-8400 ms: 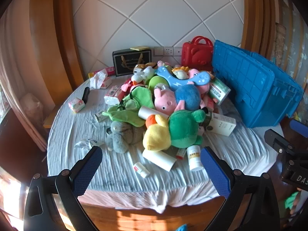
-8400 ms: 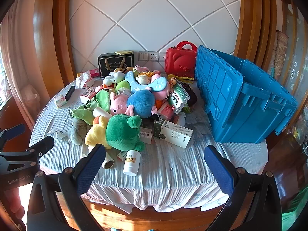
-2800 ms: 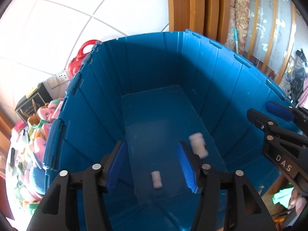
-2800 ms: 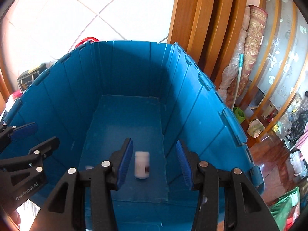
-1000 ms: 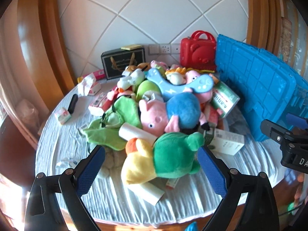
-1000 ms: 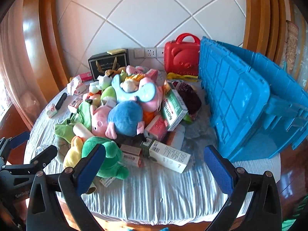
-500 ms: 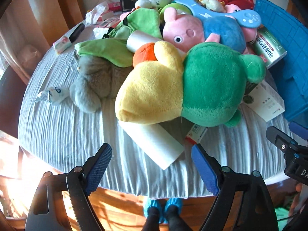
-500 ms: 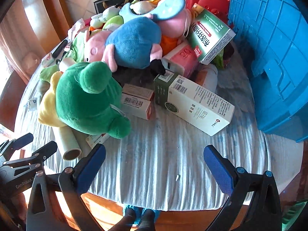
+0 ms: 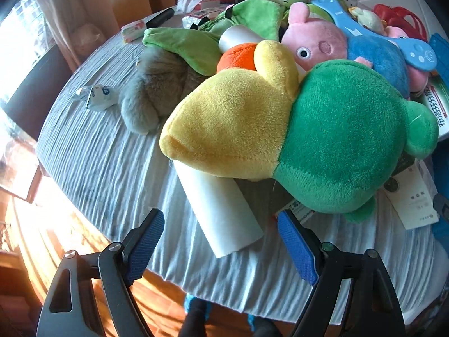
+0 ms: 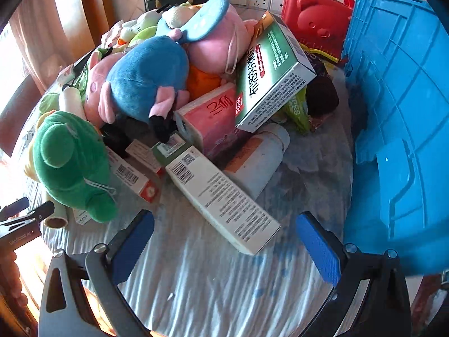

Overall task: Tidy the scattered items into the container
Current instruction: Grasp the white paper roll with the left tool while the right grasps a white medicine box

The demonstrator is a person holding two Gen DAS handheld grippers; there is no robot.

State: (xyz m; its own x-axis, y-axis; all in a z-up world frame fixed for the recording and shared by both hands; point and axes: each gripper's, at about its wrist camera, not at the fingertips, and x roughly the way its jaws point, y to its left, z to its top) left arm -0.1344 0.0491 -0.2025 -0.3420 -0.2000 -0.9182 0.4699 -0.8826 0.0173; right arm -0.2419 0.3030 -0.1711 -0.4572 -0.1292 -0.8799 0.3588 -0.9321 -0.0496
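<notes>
The left hand-held gripper (image 9: 220, 233) hangs over the near edge of the desk (image 9: 106, 151) with its blue-padded fingers spread wide and nothing between them; the free end of a white paper roll (image 9: 221, 210) lies just ahead, in line with the gap. The far end of that roll is tucked under a yellow and green plush duck (image 9: 280, 129), which lies on its side against a pink pig plush (image 9: 314, 45) and a blue plush (image 9: 376, 59), with a grey furry toy (image 9: 157, 90) and a crumpled white packet (image 9: 96, 97) to the left on the striped cloth. The right hand-held gripper (image 10: 224, 241) is likewise wide open and empty, poised above the cloth, with the near corner of a long white medicine box (image 10: 221, 193) lying between its fingers. Behind that box rest a white bottle with an orange label (image 10: 256, 165), a pink box (image 10: 216, 120) and a green and white box (image 10: 273, 75) leaning on the pile of plush toys. The blue plastic container (image 10: 401, 118) stands at the right side of the desk, beside the heap, with a red case (image 10: 317, 16) behind it near the wall.
</notes>
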